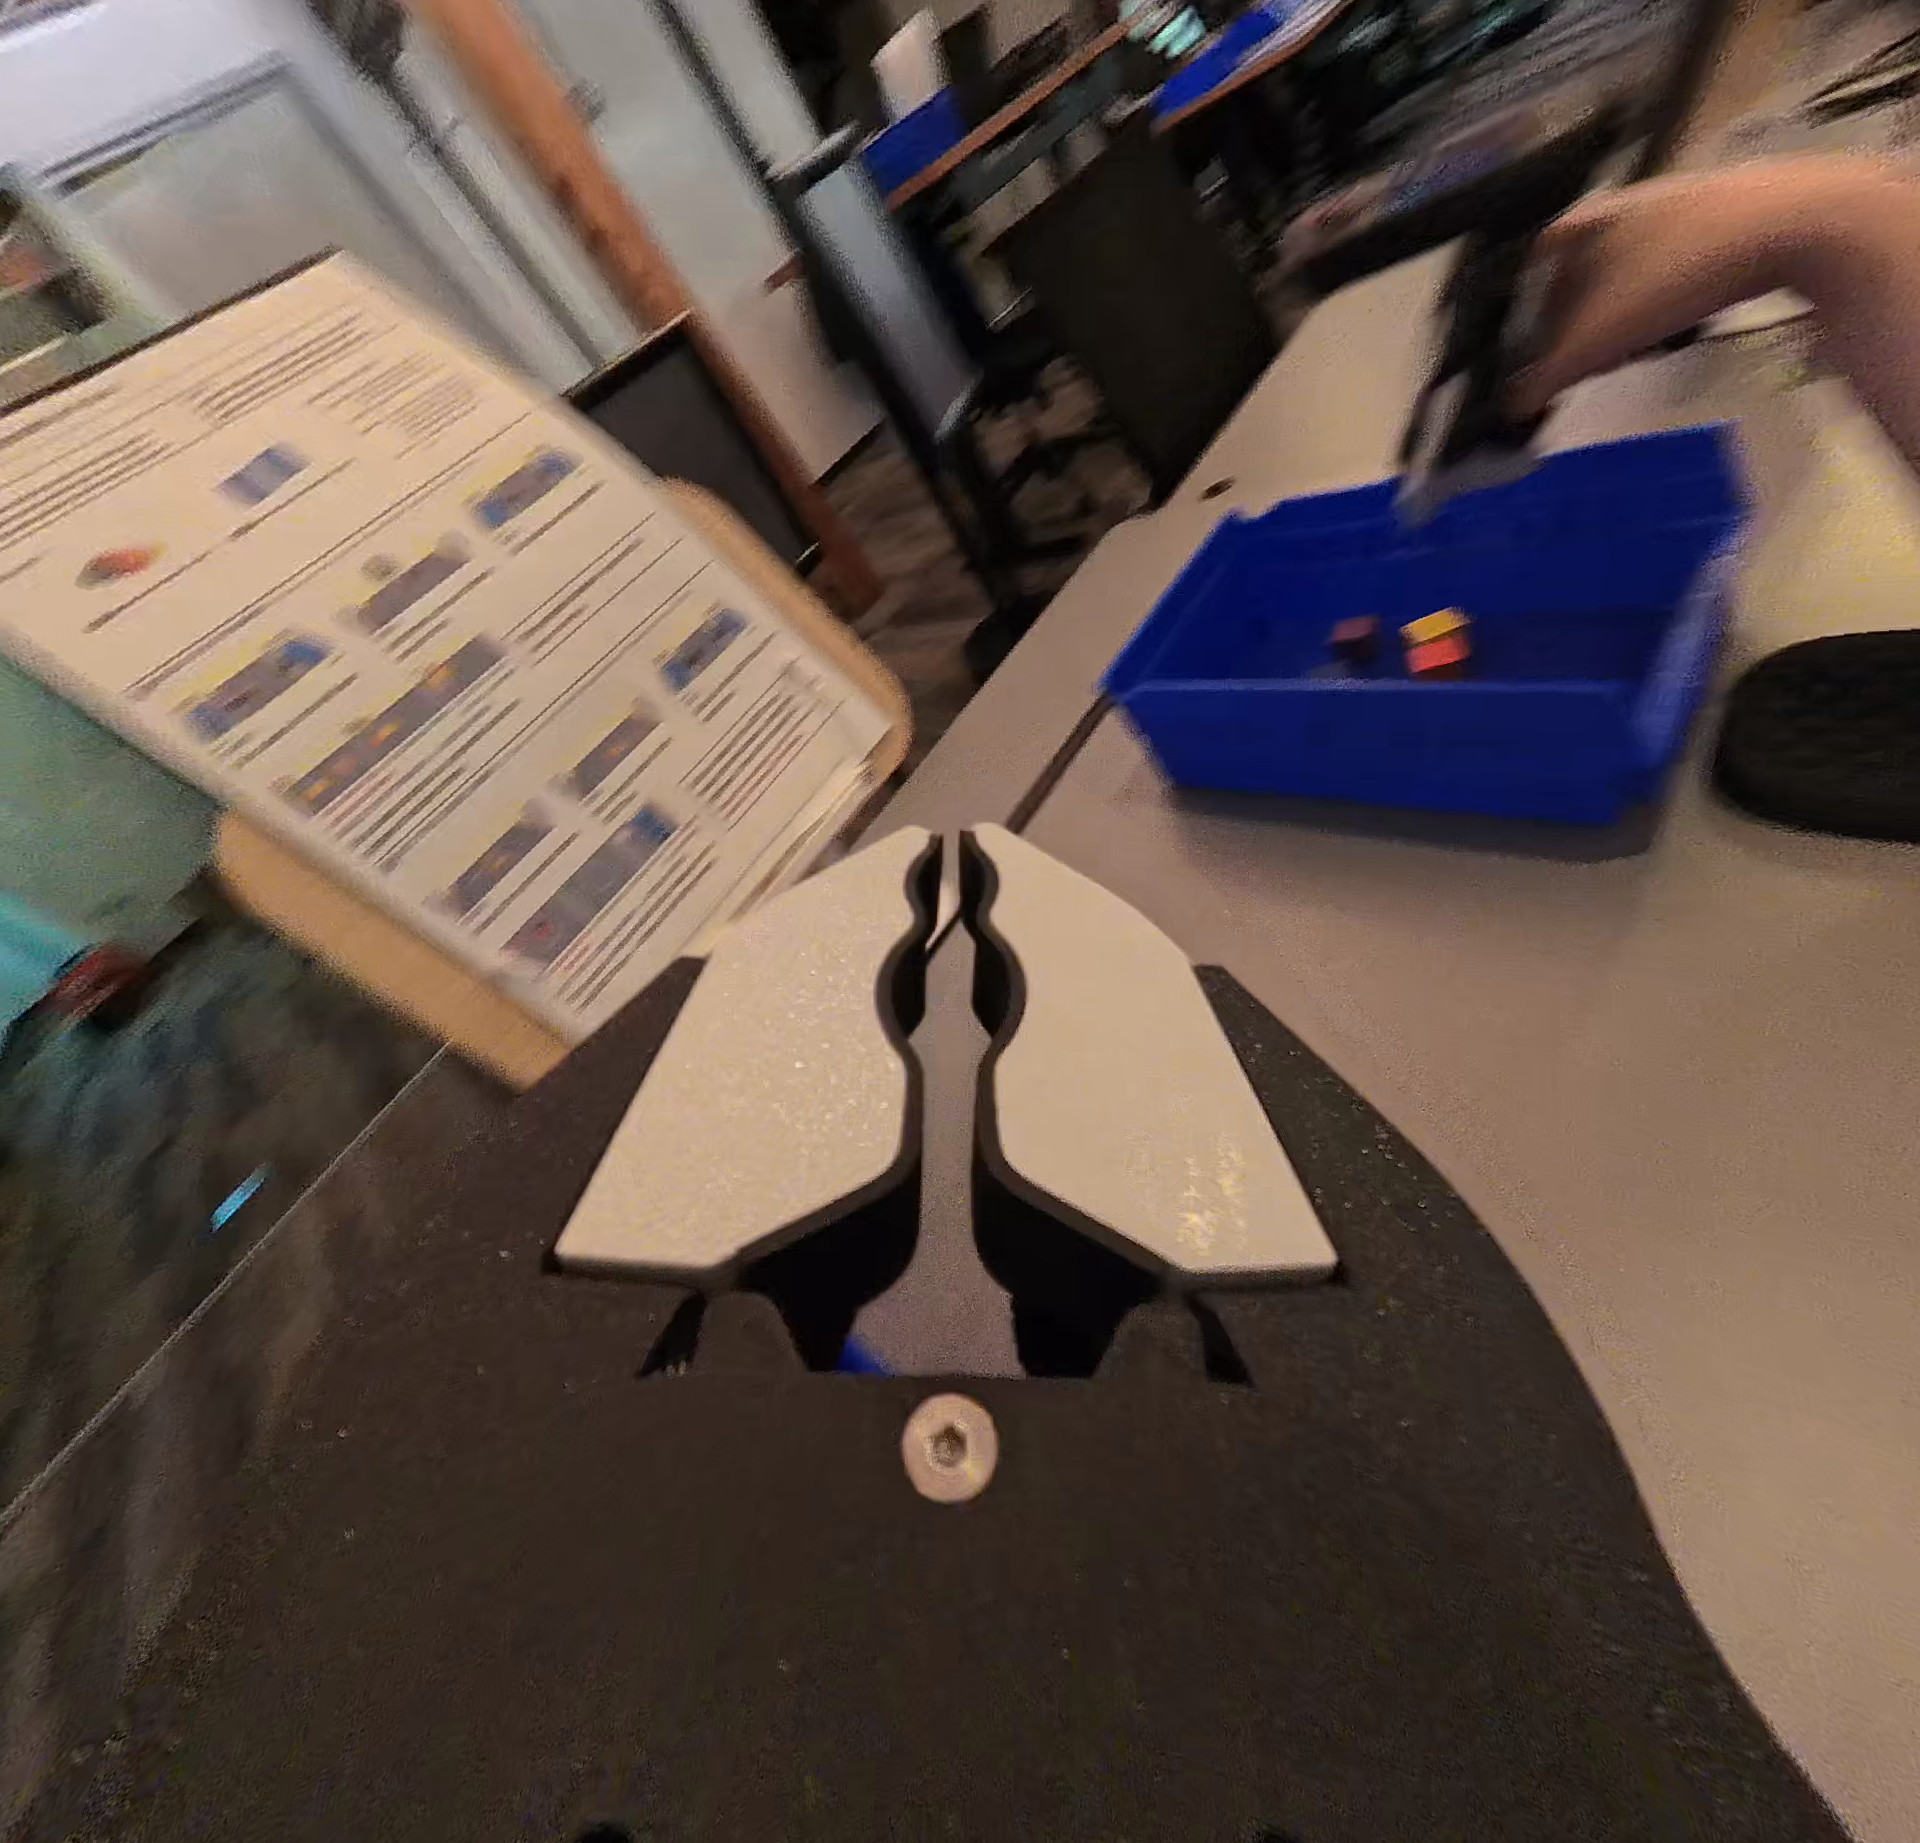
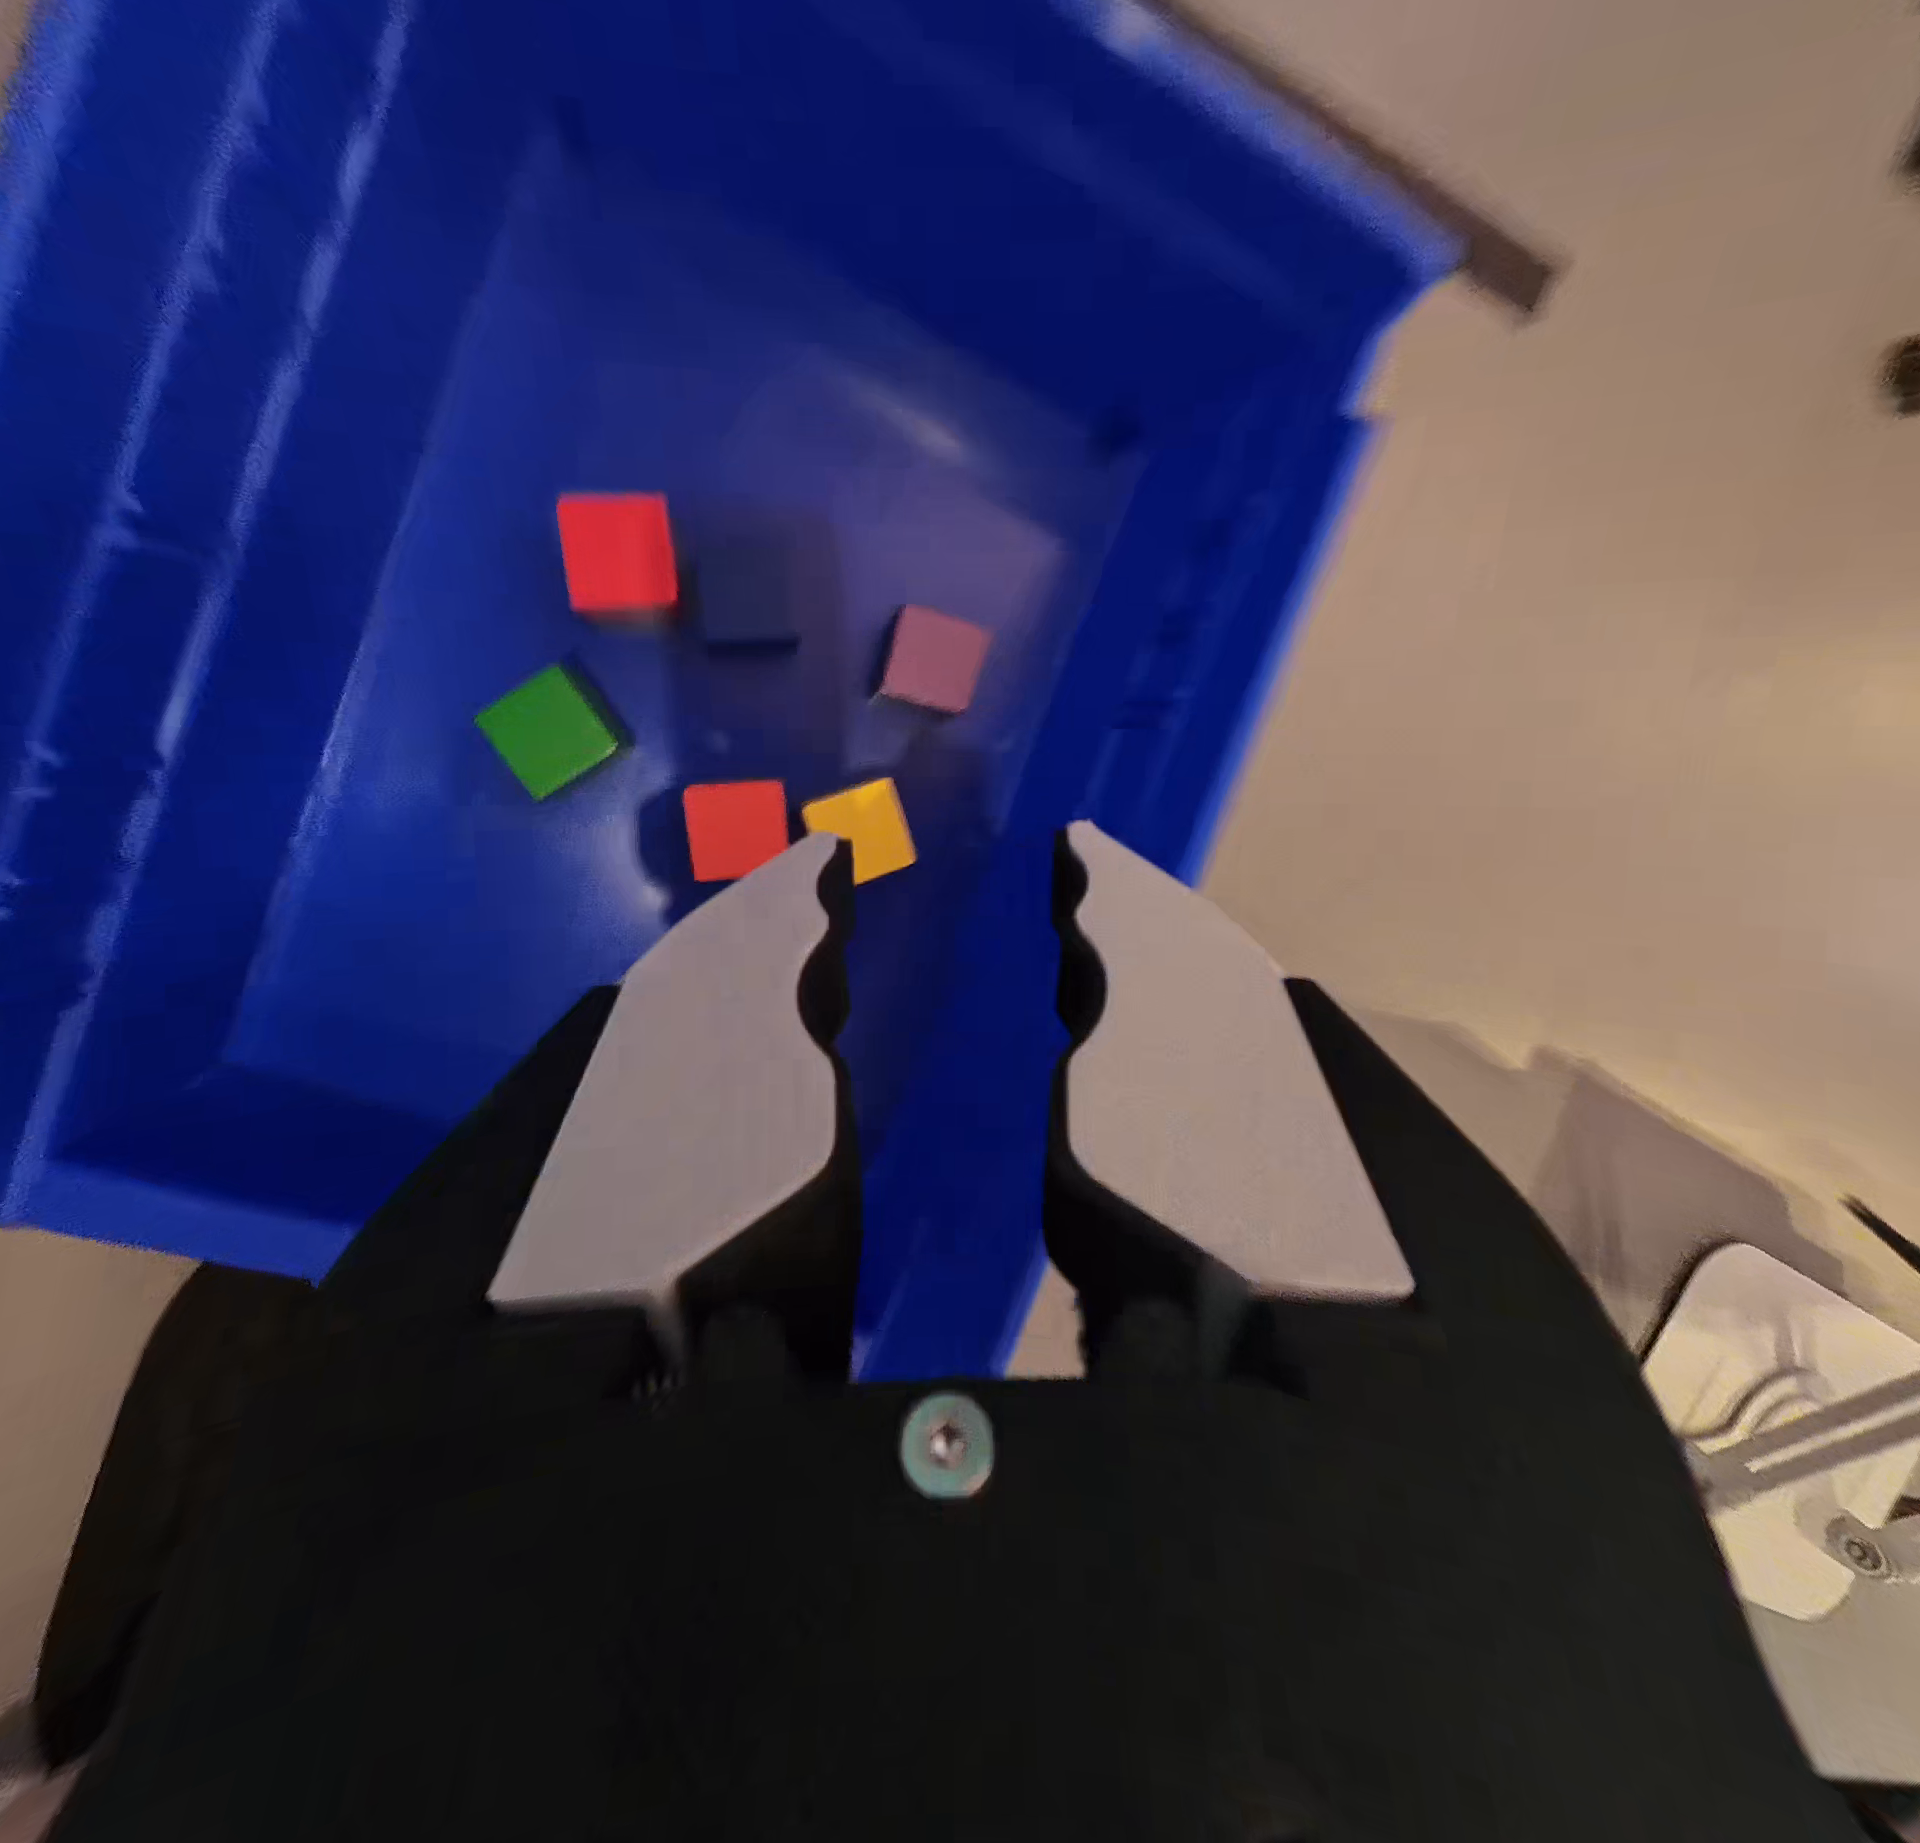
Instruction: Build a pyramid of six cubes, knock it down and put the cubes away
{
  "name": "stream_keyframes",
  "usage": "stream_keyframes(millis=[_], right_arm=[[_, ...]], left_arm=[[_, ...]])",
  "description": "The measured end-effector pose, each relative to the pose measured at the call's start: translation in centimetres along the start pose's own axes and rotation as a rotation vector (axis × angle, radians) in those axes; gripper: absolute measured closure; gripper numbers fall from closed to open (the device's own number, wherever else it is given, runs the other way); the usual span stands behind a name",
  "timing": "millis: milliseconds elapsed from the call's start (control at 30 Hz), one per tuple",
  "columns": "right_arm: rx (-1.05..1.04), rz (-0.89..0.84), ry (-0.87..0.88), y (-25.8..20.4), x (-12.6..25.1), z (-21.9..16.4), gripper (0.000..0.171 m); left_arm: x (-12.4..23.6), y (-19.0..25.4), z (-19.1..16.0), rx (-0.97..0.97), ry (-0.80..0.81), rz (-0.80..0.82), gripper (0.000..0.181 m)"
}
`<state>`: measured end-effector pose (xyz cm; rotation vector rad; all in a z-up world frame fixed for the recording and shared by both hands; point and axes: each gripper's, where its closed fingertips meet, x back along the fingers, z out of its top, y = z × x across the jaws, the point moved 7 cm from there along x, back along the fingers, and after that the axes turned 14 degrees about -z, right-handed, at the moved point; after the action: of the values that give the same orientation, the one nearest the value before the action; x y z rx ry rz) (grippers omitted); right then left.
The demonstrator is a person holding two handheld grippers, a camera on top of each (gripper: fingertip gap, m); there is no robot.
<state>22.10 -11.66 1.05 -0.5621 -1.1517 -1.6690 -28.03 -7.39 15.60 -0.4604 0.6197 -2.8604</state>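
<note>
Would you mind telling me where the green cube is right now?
In the right wrist view, the green cube lies on the floor of the blue bin, left of centre, below one red cube and up-left of the other.

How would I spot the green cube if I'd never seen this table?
Find the blue bin on the pale table. Six small cubes lie loose on its floor. The green cube sits alone toward one long wall, the only green one, beside two red cubes.

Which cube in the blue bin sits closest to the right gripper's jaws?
The yellow cube, just past the left fingertip; the red, green, purple and dark cubes lie farther in.
</note>
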Motion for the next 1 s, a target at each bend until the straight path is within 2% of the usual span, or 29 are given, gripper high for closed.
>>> stream_keyframes(millis=[100,200,300,400,467,567,767,933,1000], right_arm=[[-0.144,-0.072,0.108,2.3,1.7,-0.1,0.13],[-0.203,-0.055,-0.004,3.2,-0.3,-1.7,0.123],[-0.205,-0.073,-0.109,3.8,-3.0,-3.1,0.123],[-0.265,0.029,-0.178,3.5,-4.8,-4.0,0.126],[-0.285,0.127,-0.23,2.8,-5.4,-4.6,0.148],[-0.324,0.24,-0.297,1.9,-6.0,-5.3,0.159],[-0.306,0.25,-0.341,1.6,-6.6,-5.8,0.163],[-0.297,0.247,-0.343,1.6,-6.6,-5.8,0.163],[-0.287,0.247,-0.343,1.5,-6.6,-5.7,0.163]], left_arm=[[3.6,-4.5,-3.9,0.126,-0.273,0.35,0.161],[8.1,-8.2,-9.1,0.339,-0.522,0.629,0.151],[11.3,-10.0,-13.9,0.534,-0.648,0.695,0.143],[13.8,-10.9,-17.9,0.704,-0.72,0.731,0.138],[14.8,-11.0,-20.3,0.814,-0.751,0.719,0.136],[14.4,-10.9,-23.5,0.997,-0.762,0.601,0.136],[12.9,-10.9,-29.0,1.224,-0.873,0.491,0.146],[11.8,-10.0,-30.5,1.327,-0.89,0.378,0.171],[11.0,-9.4,-31.2,1.35,-0.95,0.328,0.173]])
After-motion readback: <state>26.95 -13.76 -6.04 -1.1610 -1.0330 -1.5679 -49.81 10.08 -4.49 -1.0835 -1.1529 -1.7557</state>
